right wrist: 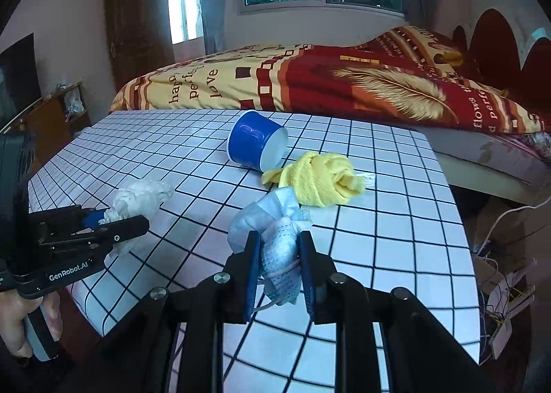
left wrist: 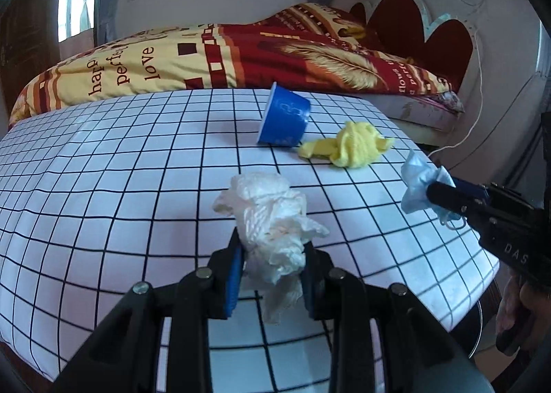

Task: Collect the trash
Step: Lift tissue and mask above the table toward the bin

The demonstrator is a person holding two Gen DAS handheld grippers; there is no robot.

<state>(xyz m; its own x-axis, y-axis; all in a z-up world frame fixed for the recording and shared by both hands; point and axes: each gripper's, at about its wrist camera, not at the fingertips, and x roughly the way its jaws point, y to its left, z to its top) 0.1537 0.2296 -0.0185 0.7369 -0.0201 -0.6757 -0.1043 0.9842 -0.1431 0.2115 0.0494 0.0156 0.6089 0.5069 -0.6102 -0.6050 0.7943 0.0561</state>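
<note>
My left gripper (left wrist: 272, 248) is shut on a crumpled white tissue (left wrist: 268, 217) and holds it above the checked table (left wrist: 103, 186). It also shows in the right wrist view (right wrist: 131, 217) with the tissue (right wrist: 141, 197). My right gripper (right wrist: 279, 245) is shut on a crumpled light-blue face mask (right wrist: 275, 238), held above the table (right wrist: 396, 238); it shows in the left wrist view (left wrist: 430, 190) with the mask (left wrist: 416, 183). A blue paper cup (left wrist: 286, 117) (right wrist: 256, 143) lies on its side. A yellow cloth (left wrist: 351, 143) (right wrist: 320, 179) lies beside it.
A bed with a red and yellow quilt (left wrist: 224, 55) (right wrist: 327, 83) stands right behind the table. A white cable (left wrist: 471, 124) hangs at the right. Wires and small parts (right wrist: 506, 293) lie below the table's right edge. A dark cabinet (right wrist: 134, 31) stands at the far left.
</note>
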